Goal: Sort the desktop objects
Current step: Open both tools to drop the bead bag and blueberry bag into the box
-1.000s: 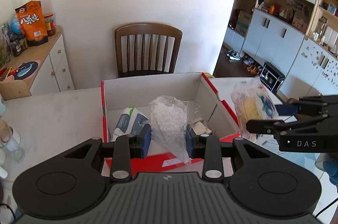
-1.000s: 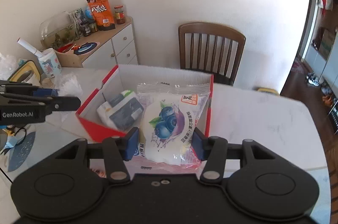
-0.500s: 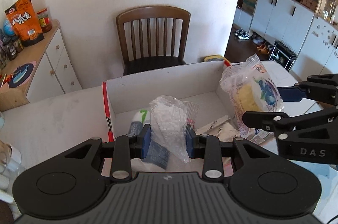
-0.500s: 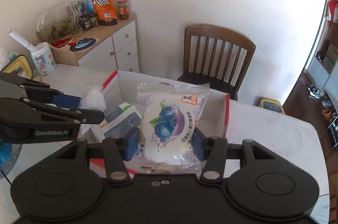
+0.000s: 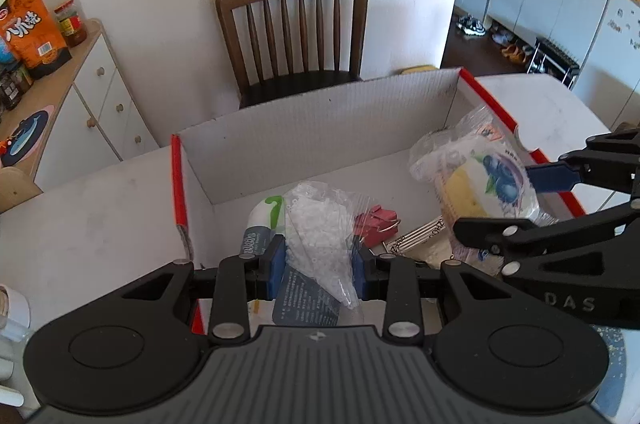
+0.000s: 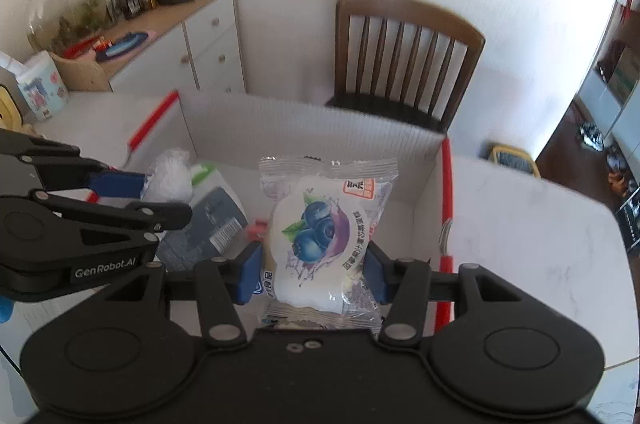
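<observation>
White tabletop [image 5: 92,207] carries an open cardboard box [image 5: 320,115] with red edges, and a wooden chair [image 5: 292,27] stands behind it against a pale wall. We note items already lying in the box: a white pack with green print [image 5: 262,224] and a small red object [image 5: 378,218]. We judge the step in hand to be placing both held packets into the box. To do it well, we would bring each packet low over bare floor of the box before letting go, keep the two grippers apart, and release one side at a time so neither bag catches on the box wall. We find the left gripper [image 5: 318,260] narrowly parted, its blue pads pressing a clear bag of white pellets [image 5: 320,236] over the near part of the box. We find the right gripper [image 6: 314,274] somewhat wider, clamped on a blueberry bread packet [image 6: 320,236], held upright above the box interior
</observation>
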`<action>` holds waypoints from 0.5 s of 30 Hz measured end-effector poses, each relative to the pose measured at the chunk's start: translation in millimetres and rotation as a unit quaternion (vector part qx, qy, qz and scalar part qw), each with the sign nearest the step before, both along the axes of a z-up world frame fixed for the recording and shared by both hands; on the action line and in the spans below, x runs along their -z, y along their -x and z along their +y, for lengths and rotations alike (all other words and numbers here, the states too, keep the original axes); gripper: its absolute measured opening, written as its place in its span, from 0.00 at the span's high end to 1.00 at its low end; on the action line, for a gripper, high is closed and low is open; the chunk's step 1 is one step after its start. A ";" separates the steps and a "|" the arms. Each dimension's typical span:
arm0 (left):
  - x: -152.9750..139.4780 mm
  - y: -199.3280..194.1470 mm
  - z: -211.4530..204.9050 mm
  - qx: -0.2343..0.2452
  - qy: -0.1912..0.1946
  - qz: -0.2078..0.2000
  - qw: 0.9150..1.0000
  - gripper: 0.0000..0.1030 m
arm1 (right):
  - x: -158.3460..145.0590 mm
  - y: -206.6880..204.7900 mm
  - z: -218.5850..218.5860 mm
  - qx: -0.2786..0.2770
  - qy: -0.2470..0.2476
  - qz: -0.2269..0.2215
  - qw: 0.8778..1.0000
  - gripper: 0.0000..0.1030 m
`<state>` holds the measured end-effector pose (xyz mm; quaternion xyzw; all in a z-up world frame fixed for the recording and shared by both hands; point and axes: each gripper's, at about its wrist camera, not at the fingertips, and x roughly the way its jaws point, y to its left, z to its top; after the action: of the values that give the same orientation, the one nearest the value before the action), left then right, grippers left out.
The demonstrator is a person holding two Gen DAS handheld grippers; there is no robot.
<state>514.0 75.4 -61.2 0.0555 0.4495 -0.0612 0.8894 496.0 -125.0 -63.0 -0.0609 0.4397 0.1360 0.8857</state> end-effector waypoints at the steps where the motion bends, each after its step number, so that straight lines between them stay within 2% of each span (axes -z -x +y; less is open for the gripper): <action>1: 2.6 -2.0 -1.3 0.002 -0.002 0.004 1.000 0.69 | 3.4 -1.6 0.1 -0.001 -0.001 0.007 1.000 0.50; 8: 19.5 -12.9 -6.6 0.006 -0.016 0.030 0.999 0.69 | 25.3 -12.2 -0.4 0.009 0.011 0.041 0.999 0.50; 15: 35.9 -17.6 -5.7 0.004 -0.025 0.056 0.998 0.69 | 30.1 -15.5 1.2 0.007 0.013 0.043 0.999 0.50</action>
<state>531.5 69.7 -97.1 0.0756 0.4999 -0.0563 0.8610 511.5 -123.8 -93.0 -0.0638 0.4796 0.1264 0.8660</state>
